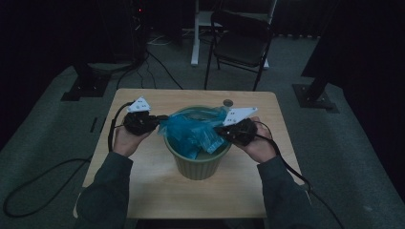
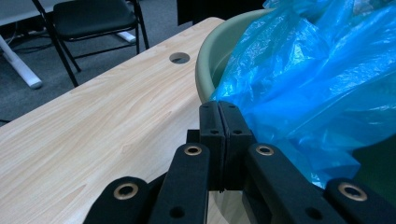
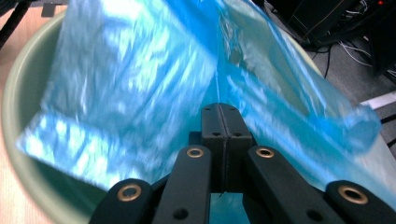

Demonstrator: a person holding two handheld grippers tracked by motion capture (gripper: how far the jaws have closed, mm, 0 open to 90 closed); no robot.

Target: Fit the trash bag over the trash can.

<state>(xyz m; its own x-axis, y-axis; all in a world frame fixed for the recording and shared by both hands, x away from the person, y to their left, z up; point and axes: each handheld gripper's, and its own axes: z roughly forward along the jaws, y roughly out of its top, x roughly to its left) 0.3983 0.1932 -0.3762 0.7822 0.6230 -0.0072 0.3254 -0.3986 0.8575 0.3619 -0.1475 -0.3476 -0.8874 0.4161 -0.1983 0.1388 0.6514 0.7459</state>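
The blue plastic bag (image 1: 195,132) is held over the green bin (image 1: 198,164) on the table (image 1: 143,167). It is pinched at one edge by the left gripper (image 1: 160,118) and at the opposite edge by the right gripper (image 1: 217,129), both clamped.

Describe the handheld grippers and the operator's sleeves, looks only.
Both the left gripper and the right gripper are black, each topped by a pale grey three-cornered plate with dark dots. Black linkage arms carry brass-ringed pivots and flat rectangular pads. A black cable trails from each. The sleeves are dark grey-green.
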